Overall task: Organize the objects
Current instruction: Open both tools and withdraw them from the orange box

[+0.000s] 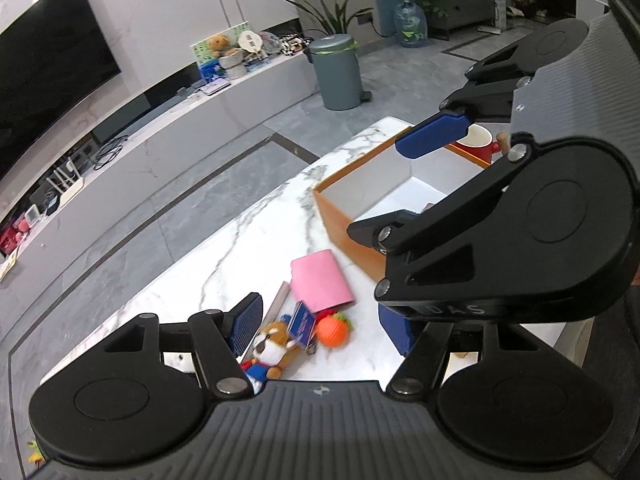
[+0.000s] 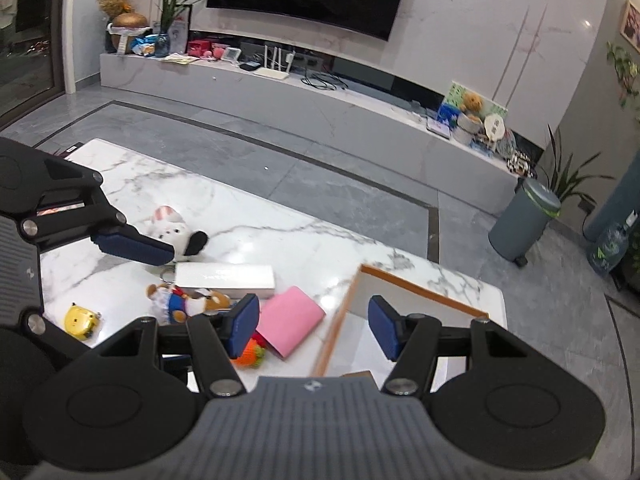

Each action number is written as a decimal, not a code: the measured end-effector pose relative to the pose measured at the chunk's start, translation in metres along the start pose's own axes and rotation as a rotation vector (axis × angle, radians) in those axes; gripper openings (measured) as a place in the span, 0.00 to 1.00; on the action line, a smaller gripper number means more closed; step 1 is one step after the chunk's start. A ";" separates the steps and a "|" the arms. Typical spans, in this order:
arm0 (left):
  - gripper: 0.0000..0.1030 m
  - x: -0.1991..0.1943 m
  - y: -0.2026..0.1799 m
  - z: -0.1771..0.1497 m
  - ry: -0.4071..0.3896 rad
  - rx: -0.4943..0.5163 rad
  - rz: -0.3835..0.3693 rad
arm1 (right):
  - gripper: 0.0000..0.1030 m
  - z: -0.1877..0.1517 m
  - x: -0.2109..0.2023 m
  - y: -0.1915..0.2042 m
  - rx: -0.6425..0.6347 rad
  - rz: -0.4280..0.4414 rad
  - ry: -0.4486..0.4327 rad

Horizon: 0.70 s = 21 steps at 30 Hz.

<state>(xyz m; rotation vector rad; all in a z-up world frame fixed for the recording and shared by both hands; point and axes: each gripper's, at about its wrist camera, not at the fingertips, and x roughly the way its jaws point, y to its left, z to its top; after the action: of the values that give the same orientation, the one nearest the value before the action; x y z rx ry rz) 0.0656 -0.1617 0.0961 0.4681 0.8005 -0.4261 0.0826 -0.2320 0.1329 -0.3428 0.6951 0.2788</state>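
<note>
Both claws gaping, nothing held: left gripper [image 1: 324, 326] above 1 pink folded card [image 1: 321, 279], right gripper [image 2: 314, 326] straddling orange-rimmed cardboard box [image 2: 420, 286], probably between pickups.

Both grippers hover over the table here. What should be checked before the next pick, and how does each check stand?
1. Left gripper empty, jaws open: ok.
2. Right gripper empty, jaws open: ok.
3. Orange box open-topped, floor space showing: ok.
4. Pink pouch lying uncovered: ok.
5. Orange ball clear of neighbours: not ok, tucked against the pouch's edge.
6. Whole box floor: cannot tell, partly hidden.
</note>
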 end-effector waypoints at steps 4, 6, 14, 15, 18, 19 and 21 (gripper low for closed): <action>0.75 -0.012 0.011 -0.010 -0.014 -0.014 0.010 | 0.61 0.004 -0.014 0.019 -0.029 -0.001 -0.015; 0.76 -0.018 0.016 -0.014 -0.022 -0.021 0.014 | 0.61 0.006 -0.021 0.028 -0.041 -0.002 -0.021; 0.76 -0.038 0.037 -0.029 -0.047 -0.068 0.038 | 0.62 0.015 -0.040 0.056 -0.076 -0.011 -0.037; 0.76 -0.040 0.038 -0.033 -0.048 -0.076 0.041 | 0.62 0.017 -0.042 0.060 -0.078 -0.013 -0.040; 0.76 -0.045 0.045 -0.038 -0.038 -0.094 0.050 | 0.62 0.024 -0.047 0.068 -0.099 -0.012 -0.037; 0.76 -0.044 0.045 -0.037 -0.026 -0.090 0.056 | 0.63 0.028 -0.049 0.071 -0.110 -0.008 -0.038; 0.77 -0.042 0.048 -0.038 -0.010 -0.066 0.076 | 0.67 0.040 -0.052 0.075 -0.128 -0.003 -0.048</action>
<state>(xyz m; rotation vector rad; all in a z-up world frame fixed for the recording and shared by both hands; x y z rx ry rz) 0.0424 -0.0938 0.1163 0.4333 0.7821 -0.3310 0.0396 -0.1549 0.1798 -0.4580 0.6307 0.3284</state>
